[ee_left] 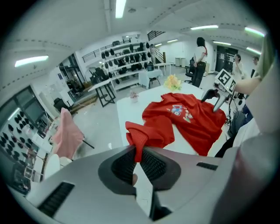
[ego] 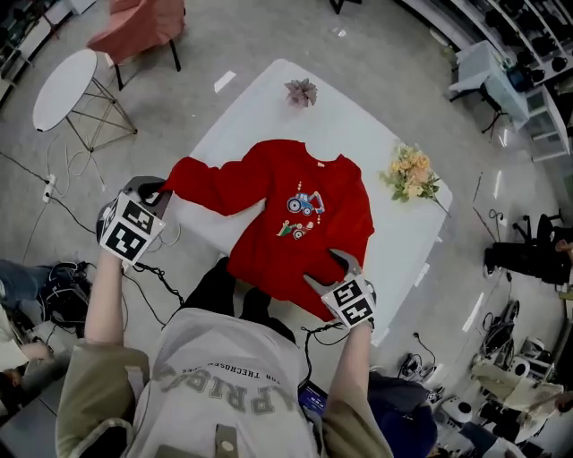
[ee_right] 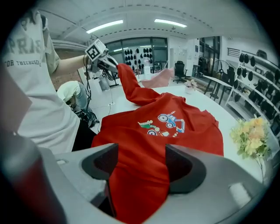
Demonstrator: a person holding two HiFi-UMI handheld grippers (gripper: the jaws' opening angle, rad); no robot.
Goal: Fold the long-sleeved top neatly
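white table lies ahead of both claws, with its near edge under the right claw. red long-sleeved top is spread front up on the table, print showing, its hem at the near edge by the right claw and its neck on the far side. one sleeve runs off the table's side to the left claw and is raised clear of the surface. the other sleeve cannot be made out. pink chair and round side table stand on the floor well beyond the left claw. left claw is closed tight on the sleeve cuff, with the ribbed edge pinched between its pads. right claw sits at the hem and points down at the cloth. its jaws stand apart with the red fabric lying in the gap between them, and a firm press by the pads is not seen. bunch of flowers lies on the table beyond the right claw, beside the top. small plant stands at the far edge, well apart from both claws.
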